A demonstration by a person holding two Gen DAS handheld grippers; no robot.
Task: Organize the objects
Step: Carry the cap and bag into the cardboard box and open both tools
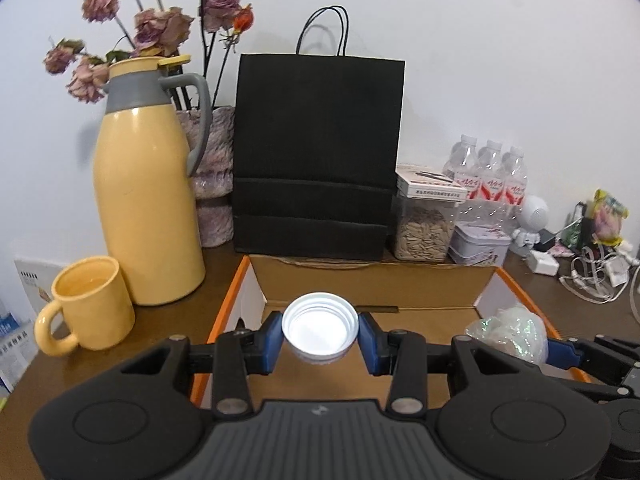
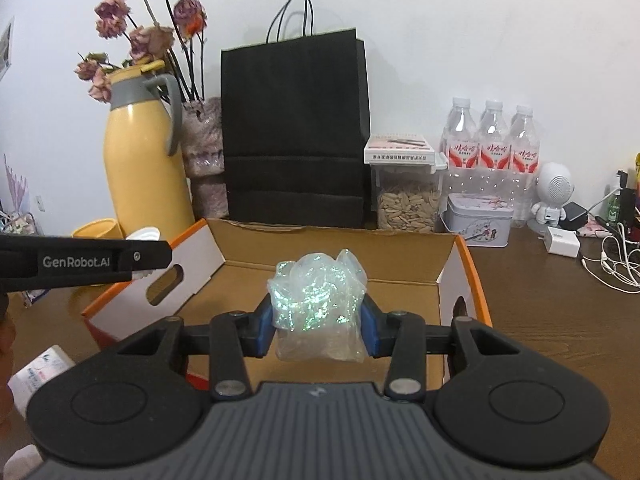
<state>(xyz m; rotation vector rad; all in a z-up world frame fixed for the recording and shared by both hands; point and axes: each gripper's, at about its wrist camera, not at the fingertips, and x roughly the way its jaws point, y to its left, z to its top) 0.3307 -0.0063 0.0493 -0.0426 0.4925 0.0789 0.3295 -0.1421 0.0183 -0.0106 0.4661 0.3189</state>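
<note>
My left gripper (image 1: 319,336) is shut on a white screw lid (image 1: 319,326), hollow side up, held above the open cardboard box (image 1: 372,280) with orange edges. My right gripper (image 2: 318,316) is shut on a crumpled clear iridescent plastic wrapper (image 2: 318,300), also over the same cardboard box (image 2: 332,240). In the left wrist view the wrapper (image 1: 510,334) and a blue pad of the right gripper show at the right. In the right wrist view the left gripper's black body (image 2: 80,262) crosses the left side, and the white lid (image 2: 143,236) peeks above it.
A yellow jug (image 1: 148,200), a yellow mug (image 1: 90,306), dried flowers (image 1: 160,28) and a black paper bag (image 1: 316,152) stand behind the box. A seed jar (image 1: 426,224), a tin (image 1: 478,244), water bottles (image 2: 494,140), a white figure (image 2: 554,196) and cables (image 2: 616,260) fill the right.
</note>
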